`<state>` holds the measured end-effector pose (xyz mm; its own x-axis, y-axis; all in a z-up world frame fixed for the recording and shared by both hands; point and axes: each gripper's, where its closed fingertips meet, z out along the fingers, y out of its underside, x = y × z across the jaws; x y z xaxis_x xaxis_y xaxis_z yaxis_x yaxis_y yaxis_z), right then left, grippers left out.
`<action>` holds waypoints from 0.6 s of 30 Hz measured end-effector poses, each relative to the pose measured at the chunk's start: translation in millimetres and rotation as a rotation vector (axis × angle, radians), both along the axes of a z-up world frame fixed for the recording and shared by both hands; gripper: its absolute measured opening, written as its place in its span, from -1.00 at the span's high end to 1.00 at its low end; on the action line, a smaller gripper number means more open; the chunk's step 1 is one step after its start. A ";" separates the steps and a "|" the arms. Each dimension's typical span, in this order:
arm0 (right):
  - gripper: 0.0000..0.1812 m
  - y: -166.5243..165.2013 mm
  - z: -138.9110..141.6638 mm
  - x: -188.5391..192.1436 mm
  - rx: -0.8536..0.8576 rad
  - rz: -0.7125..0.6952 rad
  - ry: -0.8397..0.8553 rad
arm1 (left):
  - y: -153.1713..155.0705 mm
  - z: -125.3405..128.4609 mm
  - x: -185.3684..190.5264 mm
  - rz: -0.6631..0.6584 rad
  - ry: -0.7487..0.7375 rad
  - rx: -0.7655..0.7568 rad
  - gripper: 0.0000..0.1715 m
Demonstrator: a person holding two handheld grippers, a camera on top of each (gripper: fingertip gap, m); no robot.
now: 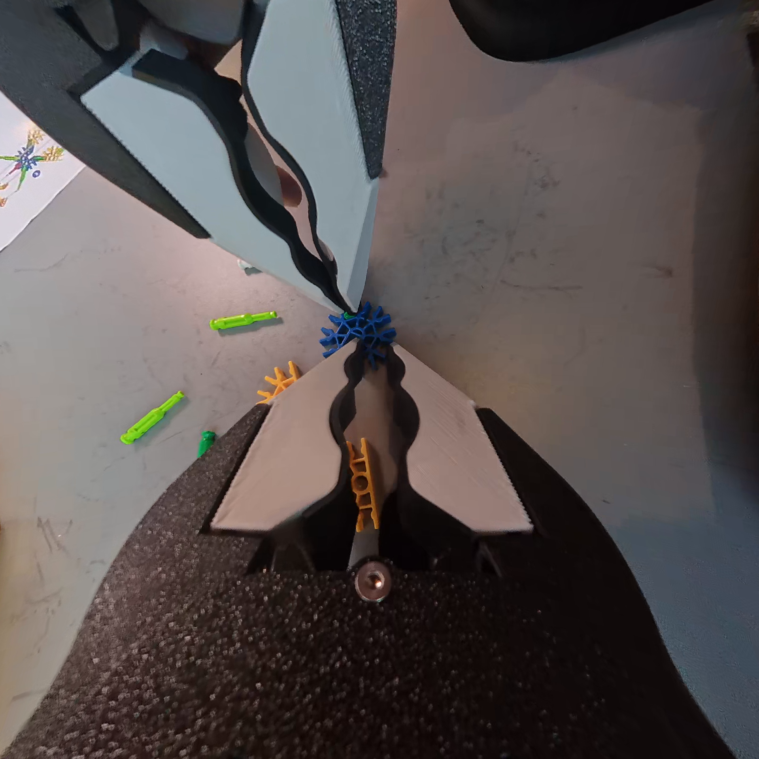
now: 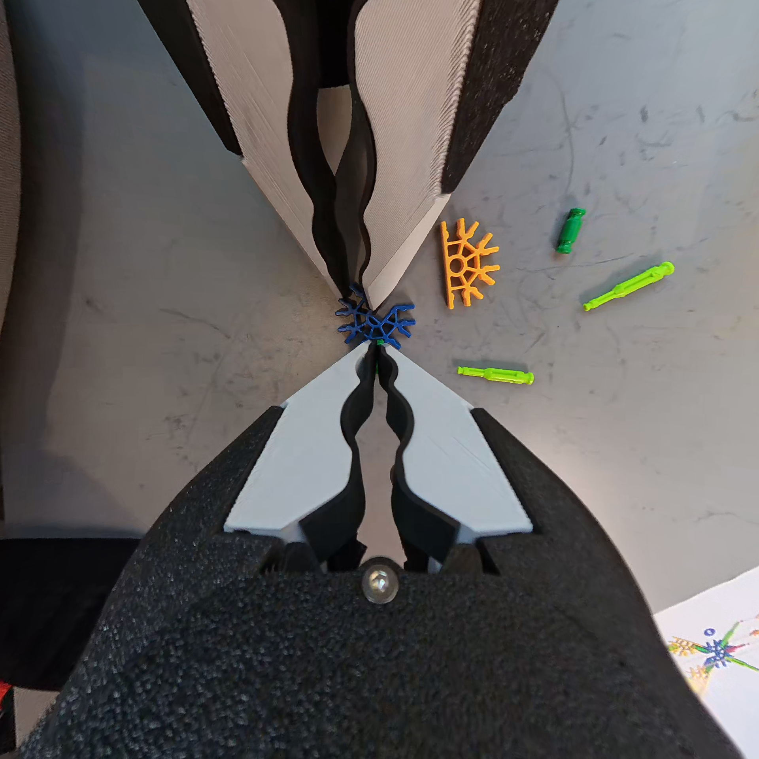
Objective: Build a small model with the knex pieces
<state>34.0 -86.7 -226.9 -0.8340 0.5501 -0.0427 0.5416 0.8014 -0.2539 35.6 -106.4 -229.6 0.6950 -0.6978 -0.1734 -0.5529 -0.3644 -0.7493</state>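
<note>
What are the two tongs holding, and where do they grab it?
The left tongs pinch the blue snowflake connector by its rim. The right tongs pinch a small dark green rod at the connector's opposite edge.

Grey surface under me, matte, scuffed all over with dark scratches and smudges. Light is soft and even, with a warmer patch toward the middle of the surface in my left wrist view. A white printed sheet with a coloured diagram lies at one corner of the surface. Beyond the surface's edge, something dark and rounded, too blurred to identify. Grey fabric-like strip along the far edge in my right wrist view.
</note>
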 end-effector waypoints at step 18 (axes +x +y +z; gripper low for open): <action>1.00 -7.9 -3.7 -0.7 -0.008 -0.022 -0.077 | -5.7 -0.1 -0.5 -0.047 0.008 0.017 0.89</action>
